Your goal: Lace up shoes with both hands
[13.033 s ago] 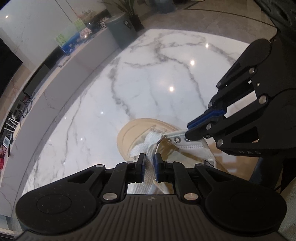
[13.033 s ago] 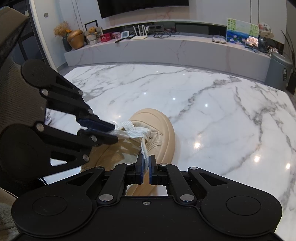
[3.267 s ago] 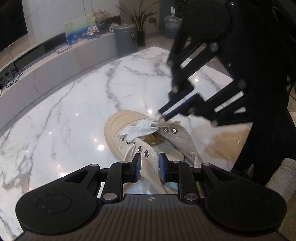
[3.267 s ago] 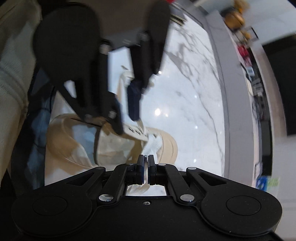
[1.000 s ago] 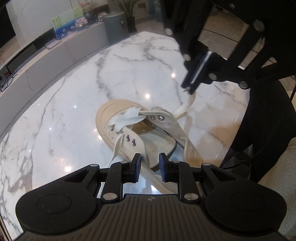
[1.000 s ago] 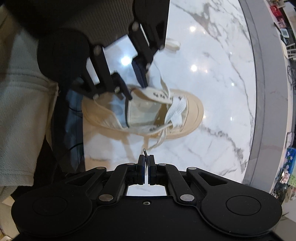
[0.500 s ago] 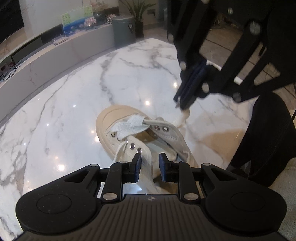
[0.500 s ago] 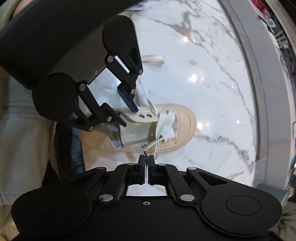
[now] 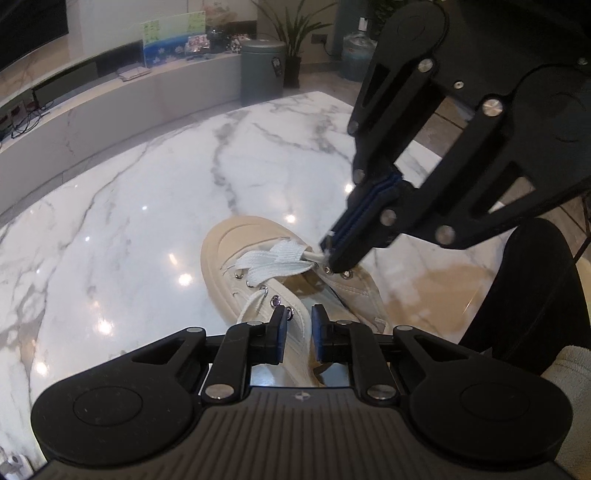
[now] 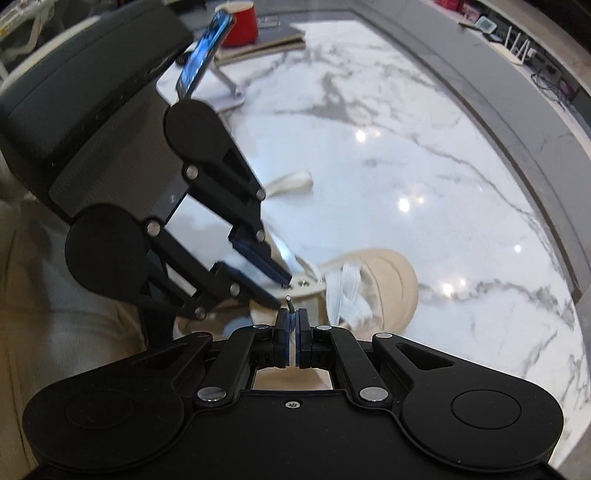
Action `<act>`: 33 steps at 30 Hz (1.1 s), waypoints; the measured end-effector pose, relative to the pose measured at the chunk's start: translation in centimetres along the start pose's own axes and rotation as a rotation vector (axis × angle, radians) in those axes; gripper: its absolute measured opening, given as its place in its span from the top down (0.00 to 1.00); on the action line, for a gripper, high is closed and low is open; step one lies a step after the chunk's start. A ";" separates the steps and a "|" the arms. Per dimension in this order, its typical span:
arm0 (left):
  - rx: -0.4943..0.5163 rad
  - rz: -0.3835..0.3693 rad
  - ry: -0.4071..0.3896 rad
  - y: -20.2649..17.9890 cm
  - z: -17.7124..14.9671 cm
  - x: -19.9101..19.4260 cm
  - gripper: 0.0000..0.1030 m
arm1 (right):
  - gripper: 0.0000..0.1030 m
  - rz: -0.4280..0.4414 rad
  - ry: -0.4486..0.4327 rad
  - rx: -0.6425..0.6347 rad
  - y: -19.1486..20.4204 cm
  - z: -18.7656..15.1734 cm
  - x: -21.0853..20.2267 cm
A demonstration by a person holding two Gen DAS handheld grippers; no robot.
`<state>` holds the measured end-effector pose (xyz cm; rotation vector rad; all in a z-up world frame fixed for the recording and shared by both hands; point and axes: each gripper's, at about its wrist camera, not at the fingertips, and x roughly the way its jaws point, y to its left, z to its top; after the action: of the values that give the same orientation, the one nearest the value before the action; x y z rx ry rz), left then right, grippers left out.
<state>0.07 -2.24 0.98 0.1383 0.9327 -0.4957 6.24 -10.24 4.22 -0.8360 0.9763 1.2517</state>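
A beige canvas shoe (image 9: 229, 251) lies on the white marble table (image 9: 147, 192), toe pointing away. White laces (image 9: 273, 260) cross over its lowest eyelets. My right gripper (image 9: 330, 256) is shut on the lace tip and points down at the right eyelet row. In the right wrist view the aglet (image 10: 290, 301) sticks out above its pads (image 10: 286, 325), just short of the shoe (image 10: 399, 288). My left gripper (image 9: 298, 328) has the left eyelet flap (image 9: 297, 317) between its jaws, which are closing. From the right it (image 10: 279, 291) shows a gap between its fingers.
A phone on a stand (image 10: 203, 55) and a red cup (image 10: 240, 20) stand at the table's far end. A loose cream lace end (image 10: 291, 182) lies behind the left gripper. A grey bin (image 9: 262, 70) is beyond the table. A person's dark trouser leg (image 9: 532, 288) is at the right.
The right gripper has rolled and come down with the lace tip to the right eyelet row. The left jaws have narrowed around the left flap.
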 end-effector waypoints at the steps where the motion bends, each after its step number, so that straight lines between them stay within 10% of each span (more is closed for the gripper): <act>1: 0.000 0.003 0.001 0.1 0.0 -0.1 0.87 | 0.99 0.002 -0.011 0.010 -0.2 0.2 0.2; 33: -0.050 -0.044 -0.009 1.8 -1.1 -0.4 0.86 | 0.99 0.063 0.161 0.033 -1.9 1.8 8.9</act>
<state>-0.06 -0.18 0.47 0.0707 0.9399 -0.5127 8.73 -5.51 -3.36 -0.8970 1.1572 1.2323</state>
